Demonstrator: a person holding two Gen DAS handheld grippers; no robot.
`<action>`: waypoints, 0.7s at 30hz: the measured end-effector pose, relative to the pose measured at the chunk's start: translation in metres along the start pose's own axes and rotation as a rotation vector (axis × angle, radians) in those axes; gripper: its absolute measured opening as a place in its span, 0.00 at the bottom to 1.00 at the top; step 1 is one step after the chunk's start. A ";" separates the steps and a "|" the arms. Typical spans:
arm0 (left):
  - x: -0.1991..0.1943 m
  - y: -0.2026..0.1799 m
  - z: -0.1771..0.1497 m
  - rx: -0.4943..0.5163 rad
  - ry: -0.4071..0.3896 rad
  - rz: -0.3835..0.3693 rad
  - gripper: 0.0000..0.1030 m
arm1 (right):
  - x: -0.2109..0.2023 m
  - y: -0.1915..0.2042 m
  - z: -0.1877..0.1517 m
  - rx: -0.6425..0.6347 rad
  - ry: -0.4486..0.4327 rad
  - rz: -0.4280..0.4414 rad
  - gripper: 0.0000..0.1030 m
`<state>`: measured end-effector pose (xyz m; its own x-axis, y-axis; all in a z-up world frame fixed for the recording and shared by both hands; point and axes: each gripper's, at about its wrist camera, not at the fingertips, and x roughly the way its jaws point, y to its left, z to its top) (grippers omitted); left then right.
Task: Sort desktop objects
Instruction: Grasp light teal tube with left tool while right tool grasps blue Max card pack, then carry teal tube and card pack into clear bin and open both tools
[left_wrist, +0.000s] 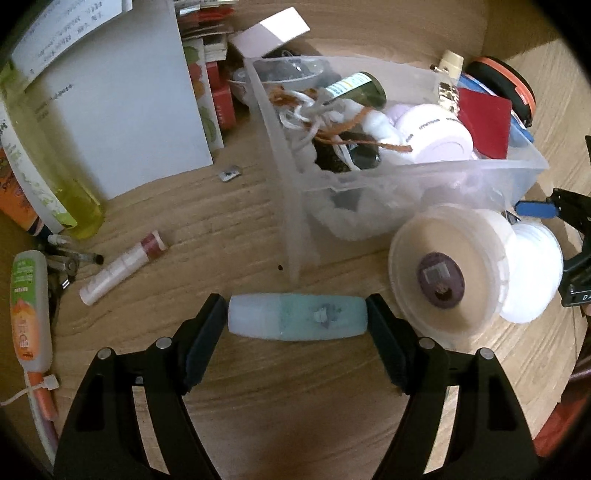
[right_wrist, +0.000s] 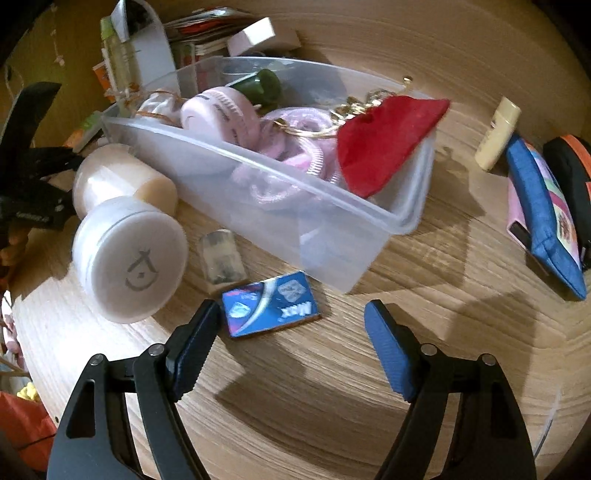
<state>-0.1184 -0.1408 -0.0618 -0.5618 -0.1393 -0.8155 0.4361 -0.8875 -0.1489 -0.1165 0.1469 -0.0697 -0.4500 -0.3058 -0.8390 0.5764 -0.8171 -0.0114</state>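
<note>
In the left wrist view my left gripper (left_wrist: 295, 314) is shut on a small pale blue bottle (left_wrist: 299, 319), which lies crosswise with a black pad against each end, just above the wooden desk. A clear plastic bin (left_wrist: 406, 179) stands beyond it, holding a pink fan, cords, a dark green bottle and a red cloth. In the right wrist view my right gripper (right_wrist: 291, 310) is open over a blue card-like pack (right_wrist: 269, 306) lying flat on the desk. The pack sits by the left blue pad, and the right pad is well clear of it. The same bin (right_wrist: 258, 166) stands behind the pack.
Two round jars (right_wrist: 129, 258) lie on their sides left of the bin, with a small clear bottle (right_wrist: 221, 258) beside them. A blue pouch (right_wrist: 543, 214), a cream bottle (right_wrist: 496, 133) and a black-orange case lie right. A white box (left_wrist: 122, 110), yellow-green bottle (left_wrist: 48, 177) and tubes (left_wrist: 122, 264) crowd the left.
</note>
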 end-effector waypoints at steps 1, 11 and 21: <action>0.000 0.000 0.000 0.003 -0.005 0.001 0.71 | 0.000 0.001 0.001 -0.007 -0.003 0.005 0.63; -0.025 -0.004 -0.012 -0.035 -0.066 0.039 0.71 | -0.013 0.003 0.000 0.003 -0.041 0.033 0.46; -0.072 0.001 -0.002 -0.126 -0.205 0.022 0.71 | -0.072 -0.018 0.000 0.106 -0.215 0.017 0.46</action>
<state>-0.0759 -0.1302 -0.0045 -0.6764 -0.2557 -0.6907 0.5269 -0.8233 -0.2112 -0.0944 0.1835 -0.0093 -0.5824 -0.4081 -0.7031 0.5158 -0.8540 0.0685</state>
